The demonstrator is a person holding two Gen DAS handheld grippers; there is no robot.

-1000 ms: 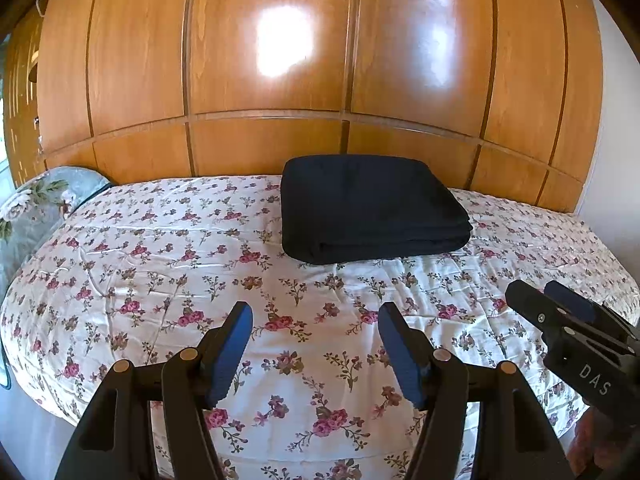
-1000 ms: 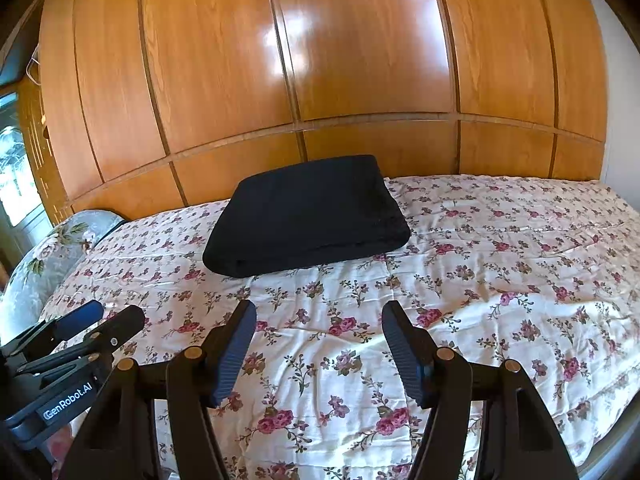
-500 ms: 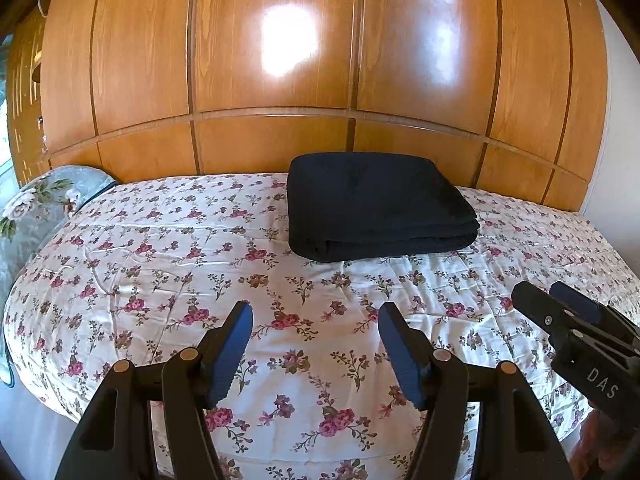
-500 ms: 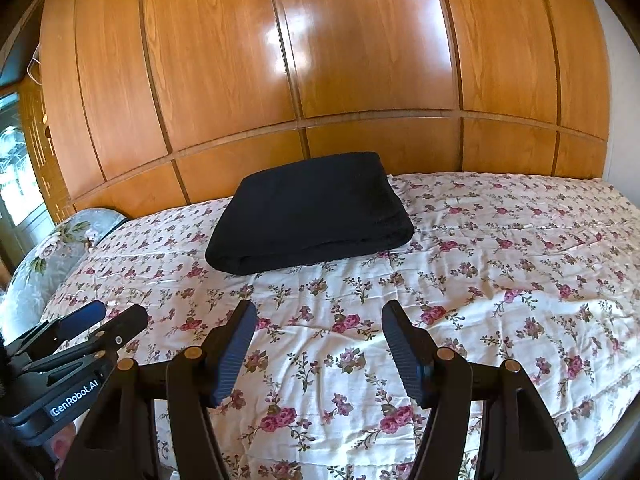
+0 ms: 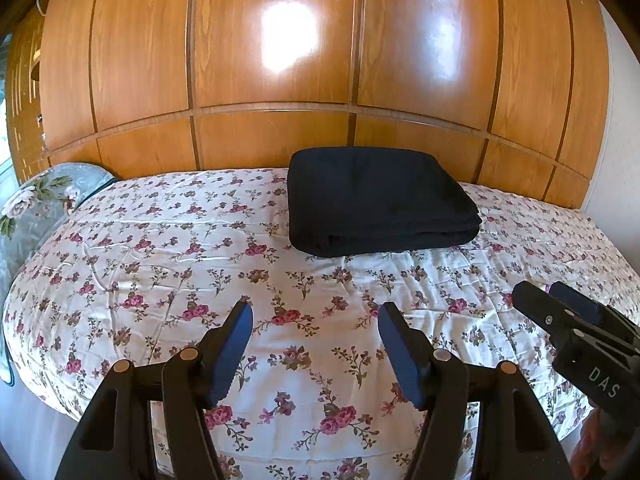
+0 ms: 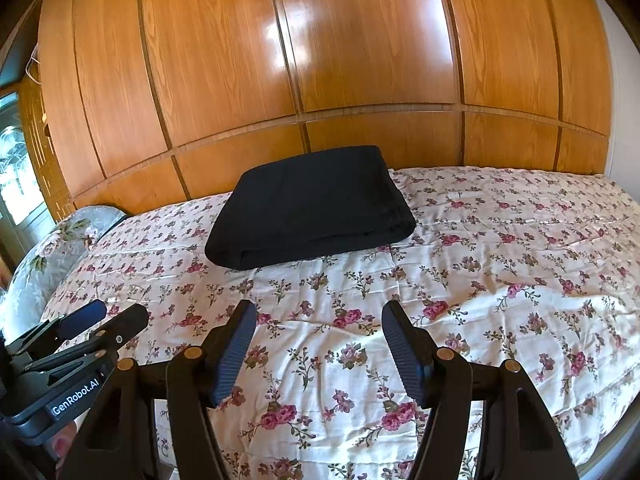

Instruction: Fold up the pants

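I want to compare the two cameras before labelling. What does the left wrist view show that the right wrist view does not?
Only the left wrist view shows the right gripper from the side, marked DAS, at its right edge.

Only the right wrist view shows the left gripper from the side, marked GenRobot.AI, and a window at the far left.

Both show the folded black pants on the floral bedspread, the wooden panel wall, a grey floral pillow, and both grippers open, away from the pants.

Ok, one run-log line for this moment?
pants: folded, on bed | left tool: open, empty | right tool: open, empty
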